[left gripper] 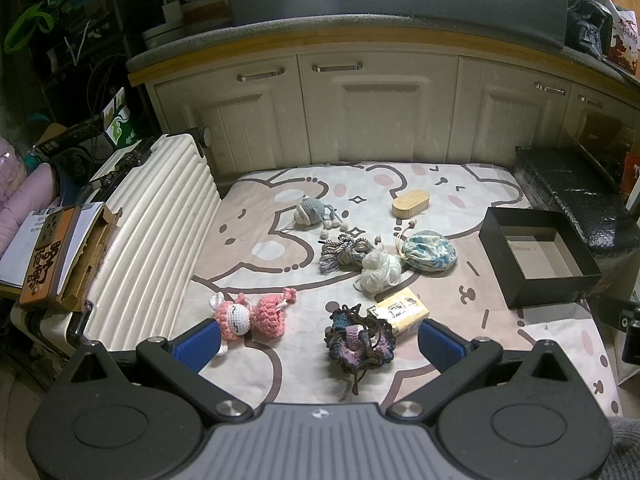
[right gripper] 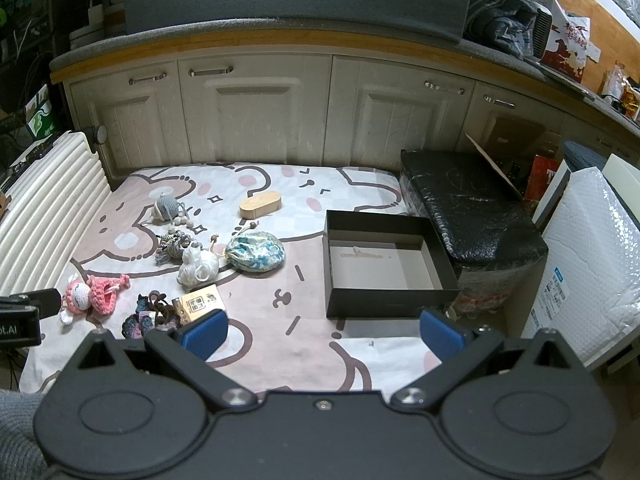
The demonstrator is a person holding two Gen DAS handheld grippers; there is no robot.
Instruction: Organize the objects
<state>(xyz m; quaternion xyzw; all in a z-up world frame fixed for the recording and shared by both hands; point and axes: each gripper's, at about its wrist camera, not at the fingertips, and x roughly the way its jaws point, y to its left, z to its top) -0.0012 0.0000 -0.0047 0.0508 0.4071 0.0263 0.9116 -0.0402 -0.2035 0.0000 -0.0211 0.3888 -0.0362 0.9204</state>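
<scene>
Both tongs, left and right, gape wide, holding nothing. Crochet toys, yarn and pouch lie scattered on mat; black box sits empty beside them, likely their destination.

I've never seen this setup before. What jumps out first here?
A scatter of small handmade things lies on a cartoon-print mat: a pink crochet doll near the left, a blue floral pouch mid-mat. To the right sits an empty black box, open-topped. Both pairs of blue jaws stand wide, holding nothing.
</scene>
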